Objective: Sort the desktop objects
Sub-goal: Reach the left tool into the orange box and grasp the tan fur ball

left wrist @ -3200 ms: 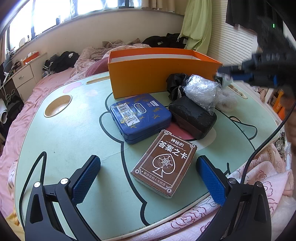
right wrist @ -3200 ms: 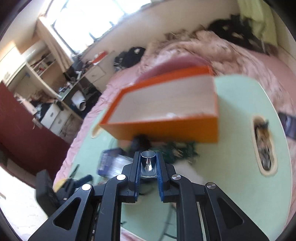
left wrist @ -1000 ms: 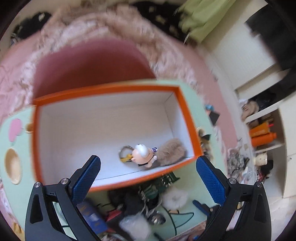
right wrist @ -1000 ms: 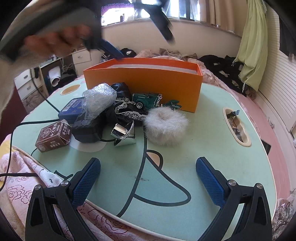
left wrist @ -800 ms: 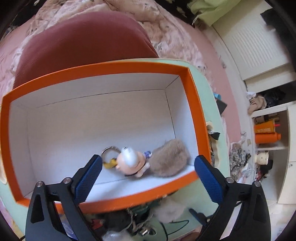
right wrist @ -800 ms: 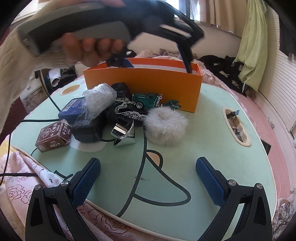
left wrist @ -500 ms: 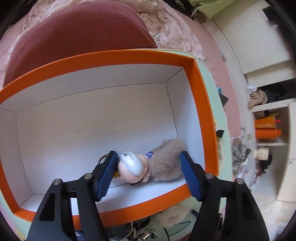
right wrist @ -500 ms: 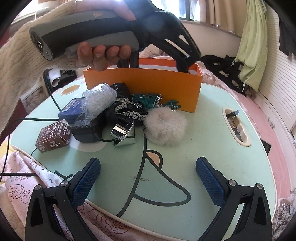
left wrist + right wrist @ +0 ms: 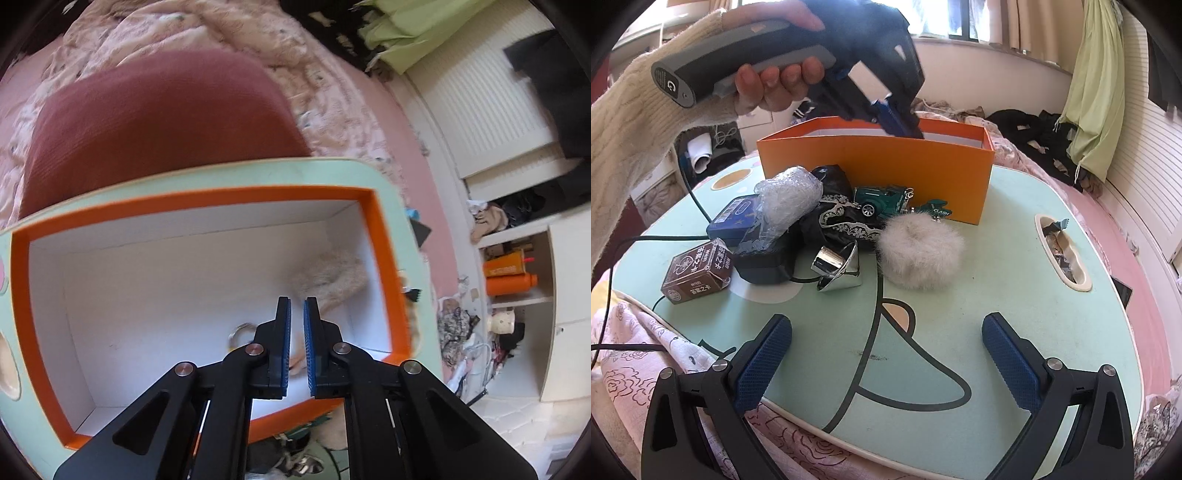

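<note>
Green lap table (image 9: pixel 1015 229) sits on the bed as the work surface; orange box (image 9: pixel 879 177) stands at its far edge as the drop bin, open top up, so items go in from above. Left gripper (image 9: pixel 296 325) points down into the box, jaws closed to a thin slit with nothing between the pads; my read is that it's empty and done with a drop. Inside the box, white floor: a beige fur pompom (image 9: pixel 328 277) in the right corner, plus a keyring figure (image 9: pixel 240 334) mostly hidden behind the fingers, blurred. Right gripper (image 9: pixel 886 354) hovers low over the table's near edge, jaws spread wide, empty, likely staged for the next pick. Unsorted pile lies just in front of the box: white fur ball (image 9: pixel 919 258), bubble-wrap bundle (image 9: pixel 790 199), blue tin (image 9: pixel 733 219), brown card box (image 9: pixel 698 271), green toy car (image 9: pixel 882 201), chrome cone (image 9: pixel 838 267).
</note>
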Available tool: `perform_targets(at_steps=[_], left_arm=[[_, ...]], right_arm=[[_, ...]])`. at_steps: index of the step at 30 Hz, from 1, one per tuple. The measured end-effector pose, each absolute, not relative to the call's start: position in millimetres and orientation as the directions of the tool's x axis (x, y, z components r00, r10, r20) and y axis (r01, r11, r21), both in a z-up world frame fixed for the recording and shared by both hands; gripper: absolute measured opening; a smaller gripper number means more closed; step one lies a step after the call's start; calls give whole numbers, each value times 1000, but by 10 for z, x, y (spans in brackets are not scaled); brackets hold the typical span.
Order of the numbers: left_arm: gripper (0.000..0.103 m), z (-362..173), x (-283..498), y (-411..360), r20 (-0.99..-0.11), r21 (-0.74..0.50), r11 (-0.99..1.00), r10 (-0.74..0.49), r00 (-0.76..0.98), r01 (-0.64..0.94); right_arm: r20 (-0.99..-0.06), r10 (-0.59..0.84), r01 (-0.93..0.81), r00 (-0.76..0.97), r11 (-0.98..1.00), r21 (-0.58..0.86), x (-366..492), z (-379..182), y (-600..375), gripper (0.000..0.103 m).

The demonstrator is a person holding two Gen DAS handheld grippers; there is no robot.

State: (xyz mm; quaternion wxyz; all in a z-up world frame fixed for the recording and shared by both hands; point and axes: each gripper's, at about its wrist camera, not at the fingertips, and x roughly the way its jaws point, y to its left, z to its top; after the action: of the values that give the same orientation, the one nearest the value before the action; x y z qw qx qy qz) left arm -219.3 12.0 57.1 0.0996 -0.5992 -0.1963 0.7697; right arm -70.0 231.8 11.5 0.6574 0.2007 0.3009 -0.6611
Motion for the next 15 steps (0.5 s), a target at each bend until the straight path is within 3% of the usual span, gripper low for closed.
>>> perform_targets(at_steps=[2,4,7,13,15], left_arm=[[38,570,-2237,239,-890,-403,-911,369,-266,84],[57,584,-2288,355,-897,-371,-926,340,-282,66],[58,506,-2385,514,-919,-307,-951,285,-272,41],[58,238,-2538,544,-933,-301,-952,280,-226,61],[50,192,-2554,553,-931,-300,-952,280,-233,55]], right_arm=[[-661,-749,990,-48,55,-134,-699,117,2316,103],[-661,-749,989,-40,65,-133,-707,114,2319,103],[-661,-749,989,-36,69,-133,-704,114,2319,103],[-661,-750,986,-10,102,-131,-706,115,2328,103],[-662,-749,984,5,121,-129,-704,115,2325,103]])
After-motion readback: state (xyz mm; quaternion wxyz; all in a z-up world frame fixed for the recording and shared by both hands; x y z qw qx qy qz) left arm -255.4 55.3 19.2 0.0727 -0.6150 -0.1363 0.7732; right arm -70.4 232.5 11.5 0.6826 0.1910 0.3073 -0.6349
